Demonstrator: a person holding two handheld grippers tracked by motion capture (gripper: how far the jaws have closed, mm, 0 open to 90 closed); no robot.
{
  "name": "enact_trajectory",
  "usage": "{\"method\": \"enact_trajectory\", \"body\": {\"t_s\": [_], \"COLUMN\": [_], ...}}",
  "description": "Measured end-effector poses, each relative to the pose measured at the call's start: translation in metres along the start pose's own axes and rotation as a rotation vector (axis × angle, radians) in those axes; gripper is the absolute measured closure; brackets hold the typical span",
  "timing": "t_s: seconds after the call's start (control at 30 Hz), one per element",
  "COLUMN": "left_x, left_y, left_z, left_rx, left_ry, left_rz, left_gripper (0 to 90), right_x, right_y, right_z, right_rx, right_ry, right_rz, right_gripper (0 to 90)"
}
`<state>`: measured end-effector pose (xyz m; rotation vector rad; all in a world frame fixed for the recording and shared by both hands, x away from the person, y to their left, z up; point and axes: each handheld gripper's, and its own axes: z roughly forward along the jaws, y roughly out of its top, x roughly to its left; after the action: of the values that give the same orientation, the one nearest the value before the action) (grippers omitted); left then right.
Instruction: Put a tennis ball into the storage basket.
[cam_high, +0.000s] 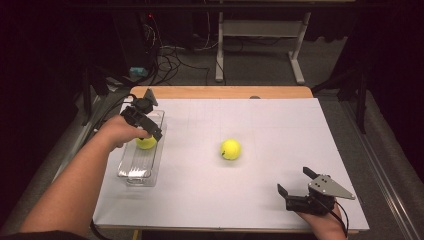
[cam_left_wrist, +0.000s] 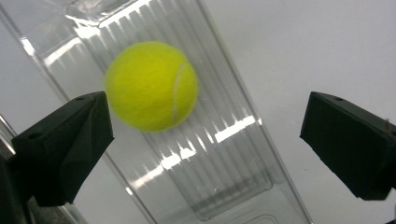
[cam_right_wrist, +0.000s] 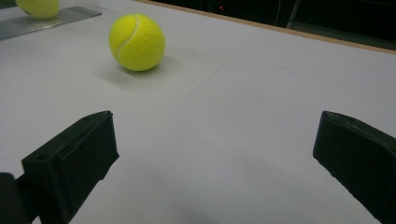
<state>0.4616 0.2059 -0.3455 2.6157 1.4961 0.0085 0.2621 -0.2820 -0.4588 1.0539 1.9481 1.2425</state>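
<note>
A clear plastic tray (cam_high: 131, 167) lies at the left of the white-covered table. A yellow-green tennis ball (cam_high: 146, 142) is inside it, toward its far half. My left gripper (cam_high: 150, 131) hangs over that ball and points down at it. In the left gripper view the jaws stand wide apart around the left gripper (cam_left_wrist: 205, 119), and the ball (cam_left_wrist: 150, 86) lies over the tray's ribbed floor (cam_left_wrist: 224, 163), untouched. A second tennis ball (cam_high: 231, 149) rests mid-table. My right gripper (cam_high: 294, 180) sits open at the near right, facing that ball (cam_right_wrist: 137, 42), with nothing between the right gripper (cam_right_wrist: 215, 130) jaws.
A white sheet (cam_high: 250, 190) covers the table, with a wooden edge (cam_high: 220, 92) along the far side. Beyond it, on the dark floor, are a desk frame (cam_high: 219, 55) and cables (cam_high: 170, 57). The tray's rim (cam_right_wrist: 42, 23) and its ball (cam_right_wrist: 38, 7) show far off in the right gripper view.
</note>
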Motion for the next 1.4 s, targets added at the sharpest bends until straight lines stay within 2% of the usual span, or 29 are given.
{"method": "enact_trajectory", "body": {"t_s": [0.43,0.73,0.87,1.17,1.3,1.4], "left_x": [-0.055,-0.088,-0.105,-0.148,-0.164,-0.171], "left_y": [0.009,0.014,0.014,0.011,0.008,0.006], "left_z": [0.011,0.020,0.022,0.030,0.036,0.042], "left_rx": [-0.008,-0.019,-0.027,-0.044,-0.054,-0.054], "left_ry": [-0.015,-0.026,-0.057,-0.072,-0.093,-0.101], "left_rz": [0.134,0.202,0.230,0.312,0.340,0.358], "left_gripper": [3.5,3.5,3.8,3.9,3.9,3.9], "right_x": [0.000,0.001,0.001,0.001,0.001,0.001], "right_y": [0.000,0.000,0.000,0.000,0.000,0.000], "right_z": [0.000,0.000,0.001,0.001,0.001,0.001], "right_rx": [-0.001,-0.001,0.001,0.001,0.000,0.001], "right_ry": [0.001,0.001,0.002,0.003,0.003,0.003], "right_rz": [-0.004,-0.006,-0.005,-0.006,-0.007,-0.006], "right_gripper": [0.0,0.0,0.0,0.0,0.0,0.0]}}
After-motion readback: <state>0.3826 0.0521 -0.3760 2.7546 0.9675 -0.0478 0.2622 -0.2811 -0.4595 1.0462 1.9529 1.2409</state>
